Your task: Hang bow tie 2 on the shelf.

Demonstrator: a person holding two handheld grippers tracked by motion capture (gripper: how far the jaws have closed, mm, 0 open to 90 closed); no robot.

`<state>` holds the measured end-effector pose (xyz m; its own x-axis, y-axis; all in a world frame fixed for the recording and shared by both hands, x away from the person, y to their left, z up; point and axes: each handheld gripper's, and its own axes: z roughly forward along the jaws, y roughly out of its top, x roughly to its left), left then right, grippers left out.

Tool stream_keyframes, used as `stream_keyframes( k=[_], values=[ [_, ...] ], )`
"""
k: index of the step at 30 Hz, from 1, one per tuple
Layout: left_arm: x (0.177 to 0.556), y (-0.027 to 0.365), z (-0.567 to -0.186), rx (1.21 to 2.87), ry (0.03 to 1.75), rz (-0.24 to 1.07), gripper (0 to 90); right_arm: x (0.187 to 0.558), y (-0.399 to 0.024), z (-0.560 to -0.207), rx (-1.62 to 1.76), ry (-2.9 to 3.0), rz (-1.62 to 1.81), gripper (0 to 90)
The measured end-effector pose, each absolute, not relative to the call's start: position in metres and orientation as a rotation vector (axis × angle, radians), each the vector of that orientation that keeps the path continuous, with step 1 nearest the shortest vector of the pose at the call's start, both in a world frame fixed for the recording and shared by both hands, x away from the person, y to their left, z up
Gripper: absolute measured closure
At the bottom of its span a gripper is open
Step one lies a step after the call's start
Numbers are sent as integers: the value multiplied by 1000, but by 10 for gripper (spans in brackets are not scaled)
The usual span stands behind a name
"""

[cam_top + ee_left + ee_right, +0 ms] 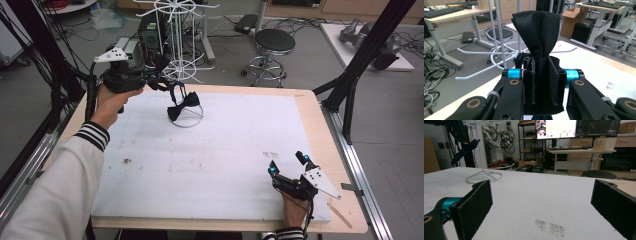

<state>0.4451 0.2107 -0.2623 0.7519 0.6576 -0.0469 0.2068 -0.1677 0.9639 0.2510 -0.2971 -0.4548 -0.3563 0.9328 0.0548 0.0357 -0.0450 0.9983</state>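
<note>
Pinching a black bow tie (183, 105) beside a white wire stand (176, 37), other jaws idling spread.

High view: holding the left gripper (159, 83) raised at the far left of the white mat (210, 150), tie dangling just beyond its jaws, over the stand's ring base; jaw tips blending into the dark strap, hard to separate. Resting the right gripper (287, 163) near the mat's front edge, jaws spread. Left gripper view: clamping a fold of black fabric (537, 32) between the pads, the rest fanning upward, hiding the stand's foot. Right gripper view: gaping wide over bare mat, both pads cut off by the frame edges, stand (482, 157) far off to the left.
</note>
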Motion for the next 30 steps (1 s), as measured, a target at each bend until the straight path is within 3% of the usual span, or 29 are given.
stream_keyframes(
  k=[19, 21, 26, 30],
  values=[
    [445, 199, -263, 1776, 664, 483, 730, 251, -297, -455, 1066, 1472, 1501, 30],
    [445, 198, -263, 1766, 652, 484, 660, 251, -297, -455, 1071, 1472, 1502, 30],
    [442, 195, -262, 1760, 608, 525, 327, 251, -297, -455, 1067, 1474, 1500, 30],
    [439, 197, -259, 1736, 608, 521, 182, 251, -297, -455, 1062, 1469, 1503, 30]
  ],
)
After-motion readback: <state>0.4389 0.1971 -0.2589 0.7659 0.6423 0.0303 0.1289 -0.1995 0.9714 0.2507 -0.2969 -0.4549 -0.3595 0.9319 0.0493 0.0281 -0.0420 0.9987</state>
